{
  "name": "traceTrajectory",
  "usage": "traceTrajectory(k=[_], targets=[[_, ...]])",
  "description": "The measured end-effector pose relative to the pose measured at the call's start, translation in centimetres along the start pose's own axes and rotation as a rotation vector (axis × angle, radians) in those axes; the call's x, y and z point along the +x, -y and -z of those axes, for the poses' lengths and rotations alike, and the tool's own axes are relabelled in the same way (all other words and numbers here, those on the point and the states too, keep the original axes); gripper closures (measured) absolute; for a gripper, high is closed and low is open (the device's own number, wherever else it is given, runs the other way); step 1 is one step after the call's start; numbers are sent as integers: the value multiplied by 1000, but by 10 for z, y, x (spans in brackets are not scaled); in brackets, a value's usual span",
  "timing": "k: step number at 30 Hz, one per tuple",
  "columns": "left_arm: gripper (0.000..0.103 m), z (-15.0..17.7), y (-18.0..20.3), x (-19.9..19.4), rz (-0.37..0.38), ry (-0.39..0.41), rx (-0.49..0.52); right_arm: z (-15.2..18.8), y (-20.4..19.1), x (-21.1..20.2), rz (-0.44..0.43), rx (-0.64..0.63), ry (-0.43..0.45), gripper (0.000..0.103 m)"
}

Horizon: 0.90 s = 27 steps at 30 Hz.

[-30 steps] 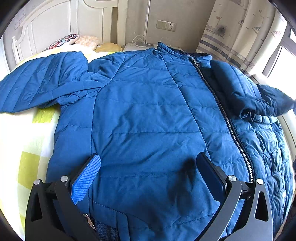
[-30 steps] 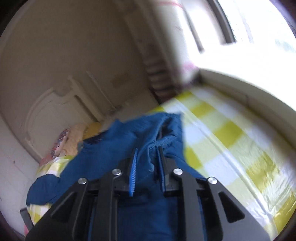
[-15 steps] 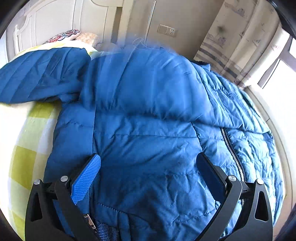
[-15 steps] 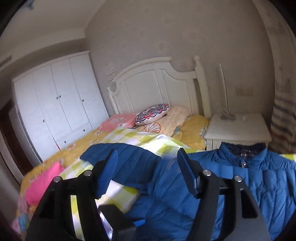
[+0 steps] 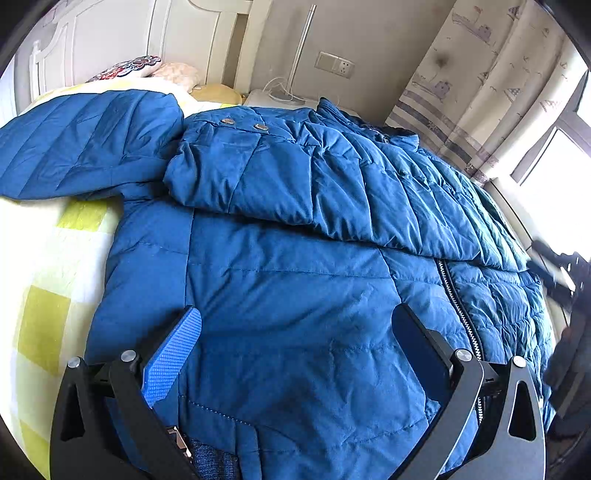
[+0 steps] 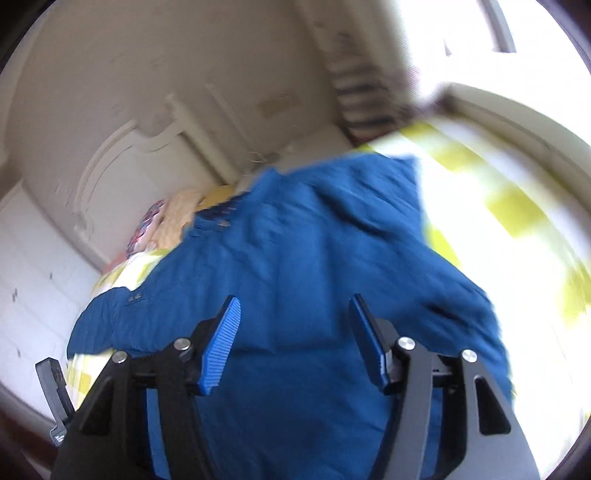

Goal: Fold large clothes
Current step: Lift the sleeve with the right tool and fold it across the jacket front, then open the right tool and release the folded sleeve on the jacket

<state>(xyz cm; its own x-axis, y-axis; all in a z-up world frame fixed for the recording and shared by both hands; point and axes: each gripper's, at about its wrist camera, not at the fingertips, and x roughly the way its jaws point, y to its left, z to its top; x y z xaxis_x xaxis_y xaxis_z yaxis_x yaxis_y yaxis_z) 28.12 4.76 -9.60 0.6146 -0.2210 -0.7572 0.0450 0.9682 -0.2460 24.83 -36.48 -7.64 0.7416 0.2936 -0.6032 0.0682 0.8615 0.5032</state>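
A large blue quilted jacket (image 5: 295,280) lies spread on the bed, zipper (image 5: 458,310) running down its right side. One sleeve (image 5: 303,177) is folded across the chest, its cuff with two snaps at the upper left. The other sleeve (image 5: 81,147) stretches out to the left. My left gripper (image 5: 295,339) is open and empty, hovering over the jacket's lower hem. My right gripper (image 6: 293,325) is open and empty above the jacket (image 6: 295,258); this view is blurred. It also shows as a dark shape at the right edge of the left wrist view (image 5: 569,280).
The bed has a yellow-and-white checked cover (image 5: 48,280). Pillows (image 5: 147,66) and a white headboard (image 5: 110,33) are at the far end. A bedside table with a lamp pole (image 5: 295,92) stands behind, a curtain (image 5: 480,92) and window at right.
The right gripper carried the right sleeve across the jacket's chest, opened and let it go, then pulled back to the right. The left gripper stayed open over the hem.
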Motion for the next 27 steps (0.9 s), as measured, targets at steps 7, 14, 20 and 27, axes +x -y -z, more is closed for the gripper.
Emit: traceTrajectory(k=[7, 14, 20, 27], targets=[[4, -1, 4, 2, -14, -1, 9, -3, 10, 34, 94, -24, -26, 54], [4, 0, 3, 3, -13, 1, 9, -15, 37, 38, 107, 164, 85, 99], [4, 0, 0, 3, 0, 2, 1, -15, 39, 45, 50, 188, 4, 83], [4, 0, -1, 1, -4, 2, 4, -12, -36, -5, 233, -103, 193, 70]])
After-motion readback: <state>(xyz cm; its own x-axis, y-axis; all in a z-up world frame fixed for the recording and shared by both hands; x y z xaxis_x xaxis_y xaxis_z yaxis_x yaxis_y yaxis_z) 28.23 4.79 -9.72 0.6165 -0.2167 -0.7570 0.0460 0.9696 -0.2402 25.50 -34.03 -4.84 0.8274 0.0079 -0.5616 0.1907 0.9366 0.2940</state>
